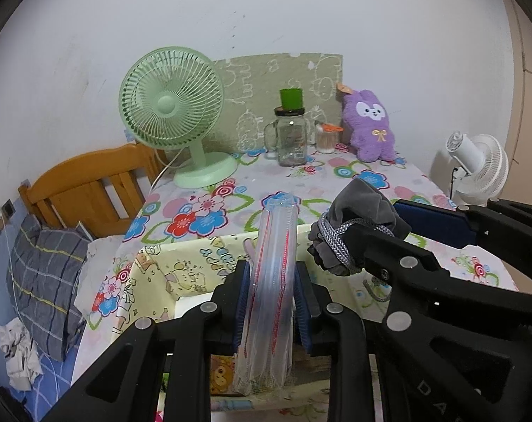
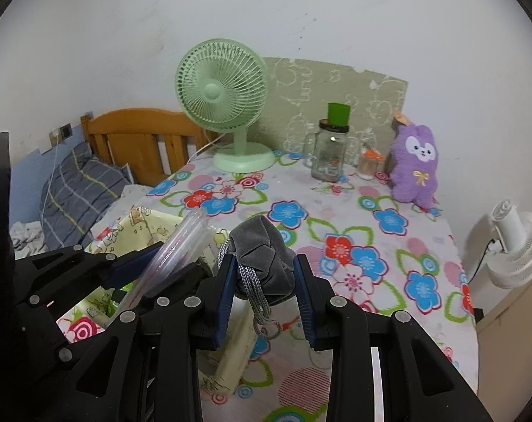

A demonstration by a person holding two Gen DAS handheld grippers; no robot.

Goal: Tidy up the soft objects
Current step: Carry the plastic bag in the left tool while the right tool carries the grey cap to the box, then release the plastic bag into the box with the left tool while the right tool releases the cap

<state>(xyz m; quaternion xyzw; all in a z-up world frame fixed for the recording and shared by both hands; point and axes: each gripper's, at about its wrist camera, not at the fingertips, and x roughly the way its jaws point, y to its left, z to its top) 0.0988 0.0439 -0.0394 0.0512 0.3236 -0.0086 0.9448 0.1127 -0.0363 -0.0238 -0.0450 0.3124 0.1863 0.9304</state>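
Floral-print tablecloth covers the table; a cartoon-print fabric bin sits at its near left corner. Left gripper pinches a clear plastic bag roll, long axis pointing forward along the fingers, directly above the bin. Right gripper pinches a grey drawstring pouch, cord hanging below, just right of the bin edge. Judgement: the left load is nearer the bin; the pouch must travel left.

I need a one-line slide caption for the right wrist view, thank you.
Right gripper holds a grey drawstring pouch above the floral tablecloth, beside the left gripper.
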